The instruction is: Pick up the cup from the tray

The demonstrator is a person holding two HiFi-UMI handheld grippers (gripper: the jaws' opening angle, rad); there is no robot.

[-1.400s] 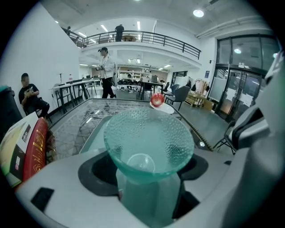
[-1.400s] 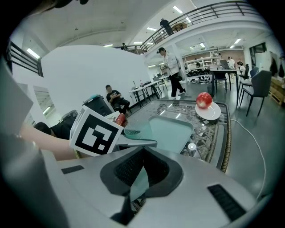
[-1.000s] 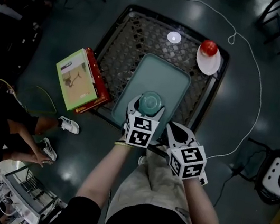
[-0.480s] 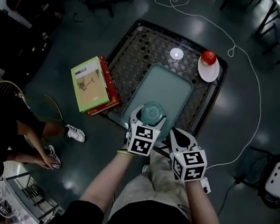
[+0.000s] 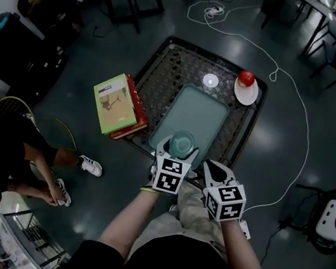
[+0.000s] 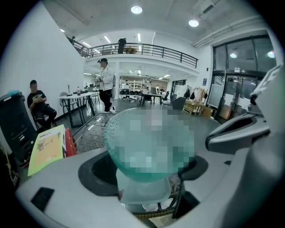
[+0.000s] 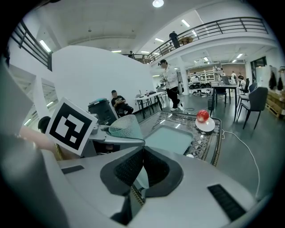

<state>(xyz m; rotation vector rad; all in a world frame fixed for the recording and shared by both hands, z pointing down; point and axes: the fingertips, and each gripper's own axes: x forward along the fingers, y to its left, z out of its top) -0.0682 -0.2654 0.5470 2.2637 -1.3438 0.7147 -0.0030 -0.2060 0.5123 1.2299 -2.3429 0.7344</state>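
Note:
A teal translucent cup sits between the fingers of my left gripper, which is shut on it over the near end of the pale green tray. The left gripper view shows the cup close up, filling the gap between the jaws, with the surface well below it. My right gripper hovers just right of the left one, its pads pressed together with nothing between them. From the right gripper view, the cup and the bare tray lie ahead.
The tray rests on a black lattice table. A white plate with a red apple and a small white disc sit at its far end. Books lie off its left edge. A white cable runs along the floor; seated people are at left.
My left gripper, shut on the cup, has drawn back toward the tray's near end and risen. The right gripper has stayed beside it, still shut.

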